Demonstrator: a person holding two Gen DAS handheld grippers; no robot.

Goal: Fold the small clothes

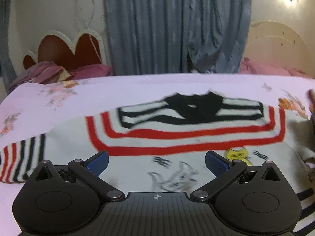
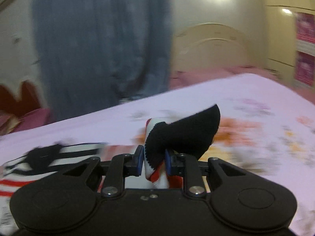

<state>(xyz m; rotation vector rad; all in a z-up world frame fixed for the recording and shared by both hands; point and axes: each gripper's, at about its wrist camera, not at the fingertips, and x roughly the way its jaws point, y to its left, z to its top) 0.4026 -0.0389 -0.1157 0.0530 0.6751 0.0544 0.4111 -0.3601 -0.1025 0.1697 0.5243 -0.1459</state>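
A small white sweater (image 1: pixel 177 137) with red and black stripes and a black collar (image 1: pixel 193 106) lies spread on the bed. Its striped left sleeve (image 1: pixel 21 161) points toward the near left. My left gripper (image 1: pixel 156 155) hovers open over the sweater's printed chest, and its blue pads hold nothing. In the right wrist view my right gripper (image 2: pixel 153 157) is shut on the other sleeve's cuff (image 2: pixel 187 129), black with white and red, which stands up between the pads. The sweater's body (image 2: pixel 49 157) trails away to the left of it.
The bed has a lilac flowered sheet (image 1: pixel 49 102). Beyond its far edge hang blue curtains (image 1: pixel 177 29), with a red heart-shaped headboard (image 1: pixel 65 51) and pink pillows (image 1: pixel 88 70) on the left and a cream headboard (image 1: pixel 275 47) on the right.
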